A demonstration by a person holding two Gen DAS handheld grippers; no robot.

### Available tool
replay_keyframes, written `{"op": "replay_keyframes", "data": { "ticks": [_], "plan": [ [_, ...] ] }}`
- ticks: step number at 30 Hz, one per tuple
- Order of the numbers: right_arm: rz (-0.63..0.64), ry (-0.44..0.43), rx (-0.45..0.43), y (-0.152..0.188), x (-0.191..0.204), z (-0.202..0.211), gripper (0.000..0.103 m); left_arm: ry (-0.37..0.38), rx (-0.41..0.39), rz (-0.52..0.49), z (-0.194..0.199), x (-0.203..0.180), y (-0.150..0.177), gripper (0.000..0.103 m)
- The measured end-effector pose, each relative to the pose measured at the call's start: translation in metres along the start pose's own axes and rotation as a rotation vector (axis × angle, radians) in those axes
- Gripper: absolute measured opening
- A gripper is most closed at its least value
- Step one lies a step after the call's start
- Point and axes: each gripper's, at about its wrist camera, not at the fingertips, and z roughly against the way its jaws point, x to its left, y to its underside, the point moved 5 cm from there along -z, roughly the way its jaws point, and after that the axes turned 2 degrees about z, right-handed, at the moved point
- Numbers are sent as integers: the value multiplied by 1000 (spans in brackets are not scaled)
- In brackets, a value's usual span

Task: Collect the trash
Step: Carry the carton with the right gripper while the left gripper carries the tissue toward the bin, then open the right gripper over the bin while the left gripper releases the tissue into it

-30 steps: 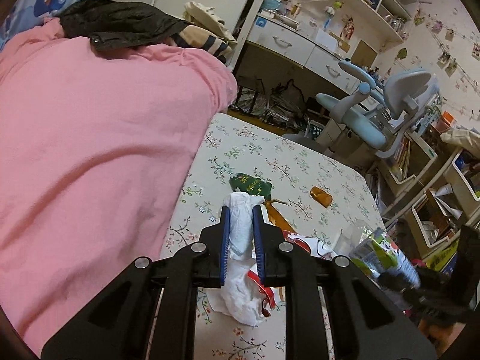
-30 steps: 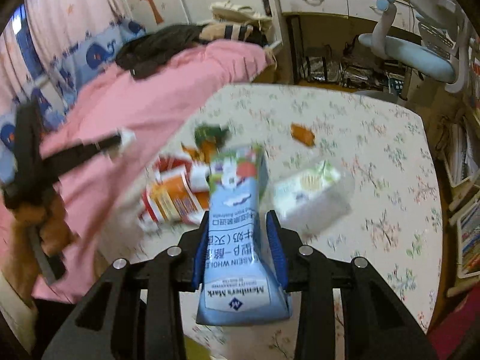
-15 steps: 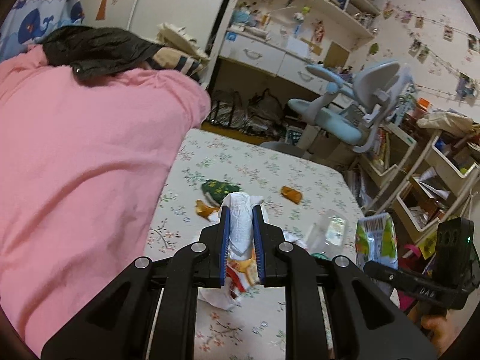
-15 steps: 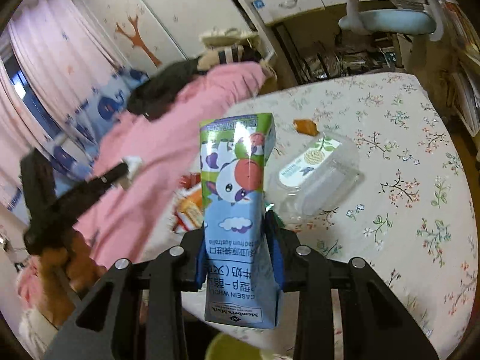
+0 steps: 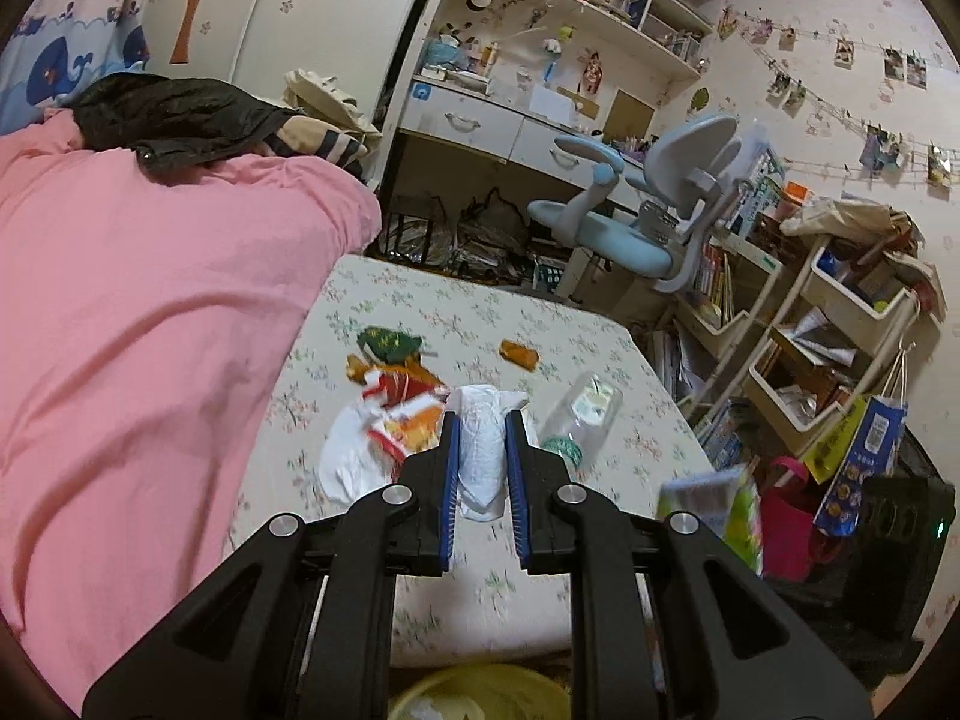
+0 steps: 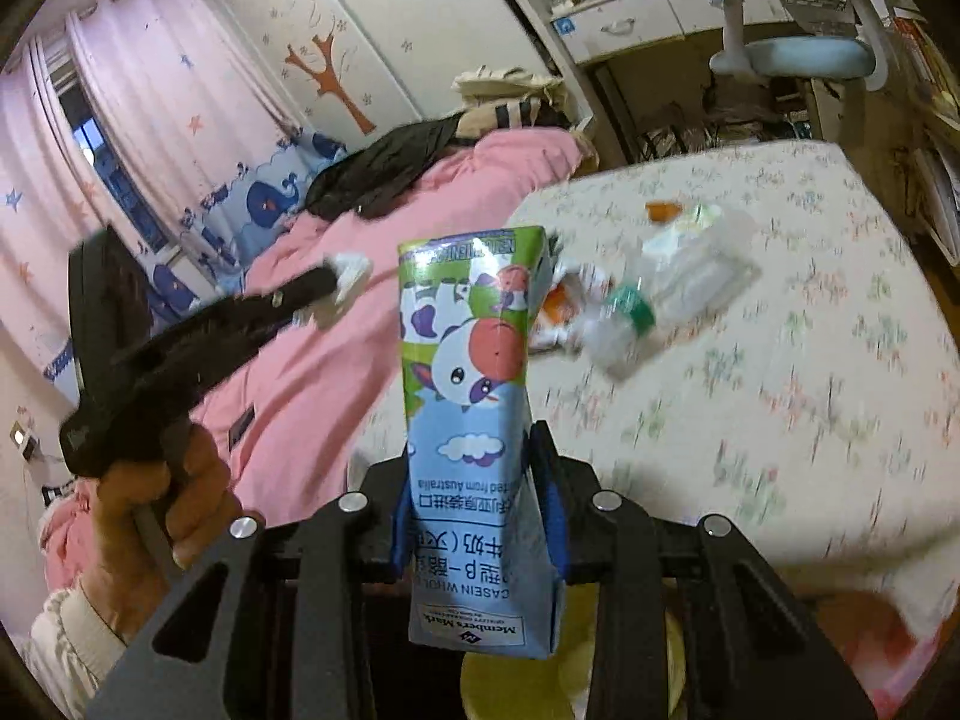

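Carry-to-bin step — left gripper (image 5: 480, 450) clamped on tissue (image 5: 480, 450), right gripper (image 6: 477, 468) clamped on milk carton (image 6: 474, 396), both above yellow bin (image 5: 480, 696) — next: part jaws, drop.

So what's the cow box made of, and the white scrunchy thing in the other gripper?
The milk carton looks like coated paperboard: flat folded faces, sharp creases, glossy printed cartoon cow. The white wad in the left gripper looks like tissue or soft paper, matte and crumpled into wrinkles, though thin plastic can't be ruled out.
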Motion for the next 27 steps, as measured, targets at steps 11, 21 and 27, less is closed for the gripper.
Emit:
{"op": "replay_keyframes", "data": {
  "ticks": [11,21,27],
  "plan": [
    [-36,46,185,71,-1,-27,35,10,56,-43,18,-24,46,14],
    [-35,90,304,101,-6,-46,44,10,93,-76,23,-36,71,14],
    [-67,139,232,92,-18,-28,51,4,114,-92,28,-41,82,14]
  ]
}}
